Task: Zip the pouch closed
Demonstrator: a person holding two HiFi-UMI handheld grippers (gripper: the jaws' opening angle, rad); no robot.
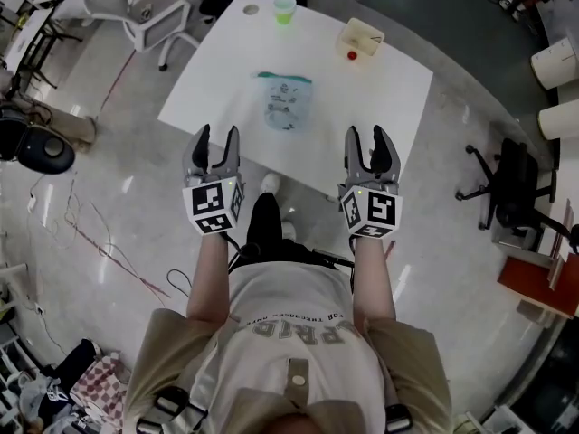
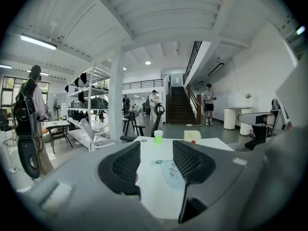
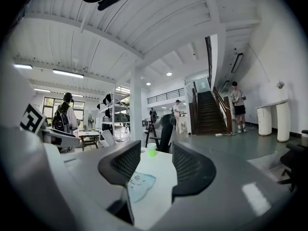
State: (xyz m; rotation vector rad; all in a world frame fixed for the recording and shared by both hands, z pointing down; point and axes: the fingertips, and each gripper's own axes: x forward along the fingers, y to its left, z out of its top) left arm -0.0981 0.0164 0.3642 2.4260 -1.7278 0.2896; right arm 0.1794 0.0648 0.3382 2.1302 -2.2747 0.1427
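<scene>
A clear bluish pouch (image 1: 287,103) lies flat in the middle of the white table (image 1: 217,75), its zip edge at the far end. It also shows between the jaws in the left gripper view as the pouch (image 2: 172,173) and low in the right gripper view as the pouch (image 3: 137,184). My left gripper (image 1: 218,140) hovers open at the table's near edge, left of the pouch. My right gripper (image 1: 370,141) is open too, at the near edge to the pouch's right. Neither touches the pouch, and both hold nothing.
A green cup (image 1: 285,8) stands at the table's far edge, and a cream container (image 1: 361,37) with a red piece (image 1: 352,56) beside it at the far right. A white chair (image 1: 154,21) is left of the table, a black chair (image 1: 511,183) to the right. People stand in the background.
</scene>
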